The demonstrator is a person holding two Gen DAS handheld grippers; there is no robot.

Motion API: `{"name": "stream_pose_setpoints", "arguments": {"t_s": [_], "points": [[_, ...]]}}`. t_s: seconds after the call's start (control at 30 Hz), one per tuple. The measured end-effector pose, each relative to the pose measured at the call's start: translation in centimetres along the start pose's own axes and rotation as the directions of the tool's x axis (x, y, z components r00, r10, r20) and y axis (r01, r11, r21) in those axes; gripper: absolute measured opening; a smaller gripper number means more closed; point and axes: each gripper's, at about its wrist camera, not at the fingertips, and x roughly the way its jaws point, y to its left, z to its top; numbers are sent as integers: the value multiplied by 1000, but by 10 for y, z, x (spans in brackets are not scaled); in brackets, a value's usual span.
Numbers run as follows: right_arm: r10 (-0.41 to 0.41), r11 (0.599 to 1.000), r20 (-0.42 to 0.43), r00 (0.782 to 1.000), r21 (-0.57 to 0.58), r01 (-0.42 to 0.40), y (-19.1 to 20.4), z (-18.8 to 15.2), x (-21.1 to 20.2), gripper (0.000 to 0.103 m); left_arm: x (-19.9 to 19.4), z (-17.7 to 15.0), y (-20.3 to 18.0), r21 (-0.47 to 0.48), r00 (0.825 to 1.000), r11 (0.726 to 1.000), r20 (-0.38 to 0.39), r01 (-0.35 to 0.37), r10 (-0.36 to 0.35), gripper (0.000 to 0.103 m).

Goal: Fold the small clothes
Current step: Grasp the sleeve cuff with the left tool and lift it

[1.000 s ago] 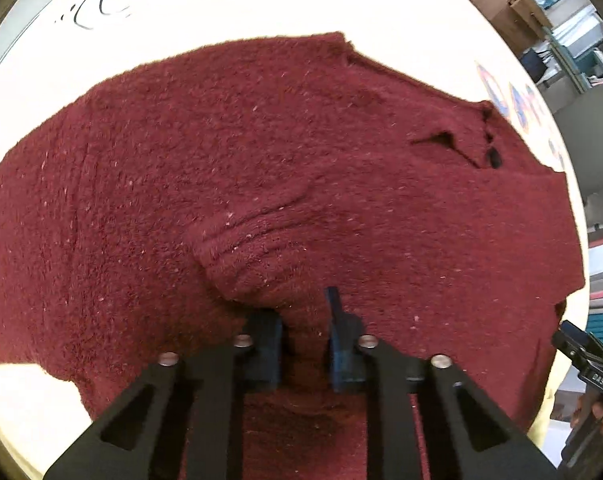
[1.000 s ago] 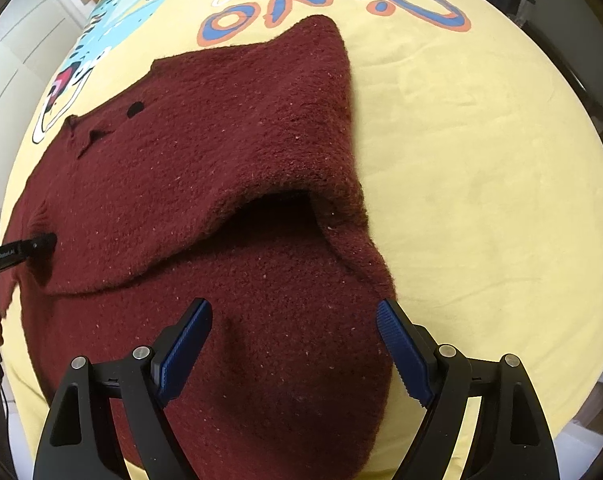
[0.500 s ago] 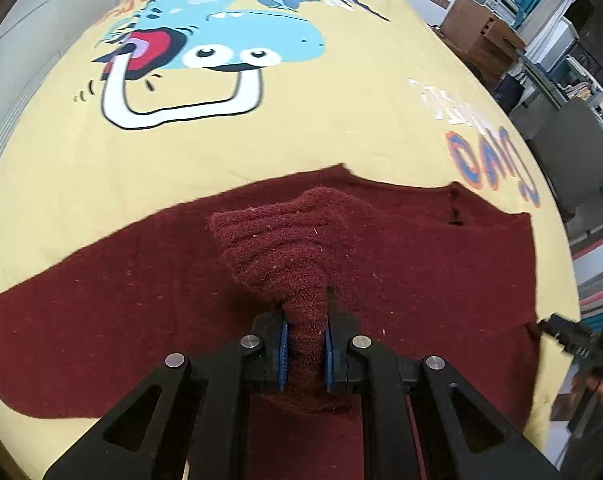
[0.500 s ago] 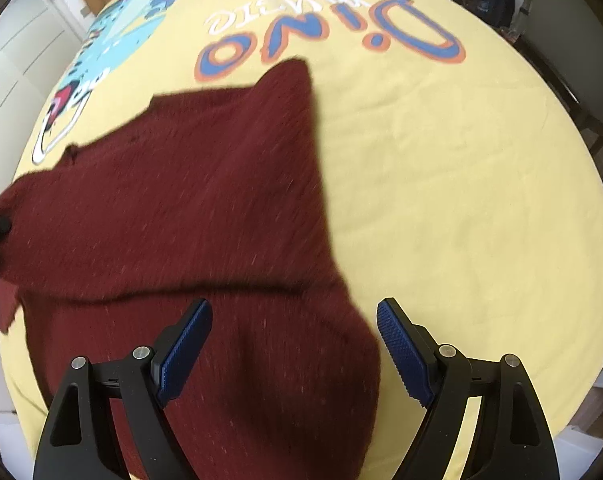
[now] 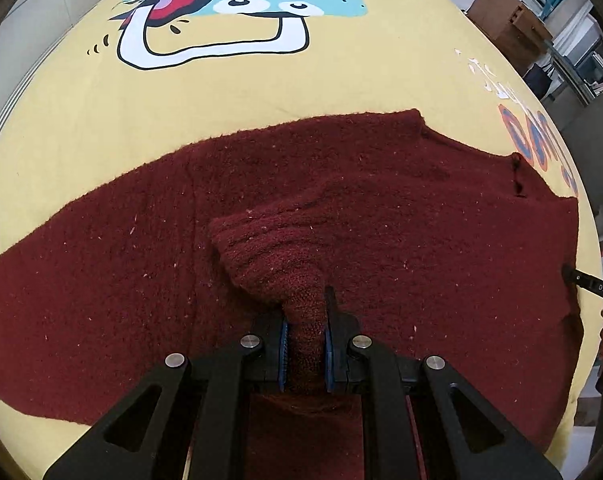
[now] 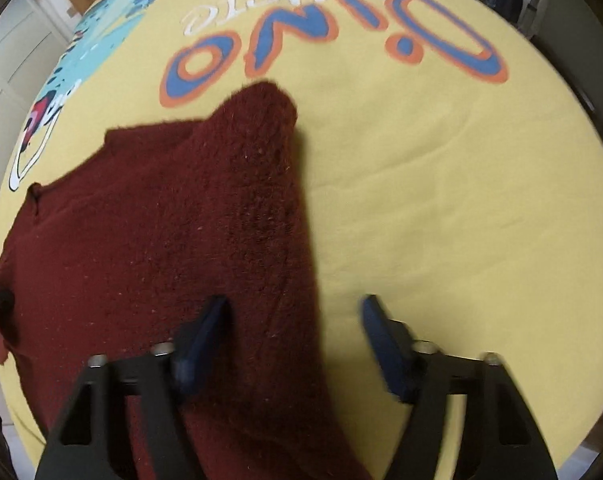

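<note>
A dark red knitted sweater (image 5: 421, 240) lies spread on a yellow printed sheet (image 5: 261, 88). My left gripper (image 5: 304, 320) is shut on a ribbed cuff (image 5: 273, 248) of the sweater and holds it over the body. In the right wrist view the sweater (image 6: 161, 220) lies at the left, with a folded sleeve running down its right edge. My right gripper (image 6: 295, 320) is open and empty, its jaws either side of that sleeve edge, just above the cloth. The right gripper's tip shows at the far right of the left wrist view (image 5: 589, 286).
The sheet carries a blue dinosaur print (image 5: 221, 12) and the word DINO (image 6: 333, 36). Wooden cabinets and shelves (image 5: 513, 20) stand beyond the bed's far right. White cupboard doors (image 6: 9, 52) stand at the left.
My left gripper has lowered the cuff back toward the sweater body after lifting it. My right gripper has moved forward and right, its jaws now at the folded sleeve edge.
</note>
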Motion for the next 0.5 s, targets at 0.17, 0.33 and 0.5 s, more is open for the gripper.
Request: {"name": "stream_pose_setpoints", "arguments": {"t_s": [0.17, 0.33, 0.5], "points": [[-19, 1000, 52, 998, 11, 19, -1, -4, -19, 17, 0, -4, -4, 36, 999, 999, 19, -38, 37, 12], [-52, 999, 33, 998, 3, 52, -1, -7, -7, 17, 10, -11, -2, 39, 998, 998, 31, -58, 57, 16], [-56, 998, 42, 998, -3, 57, 8, -3, -11, 22, 8, -13, -5, 52, 996, 995, 45, -79, 77, 32]]}}
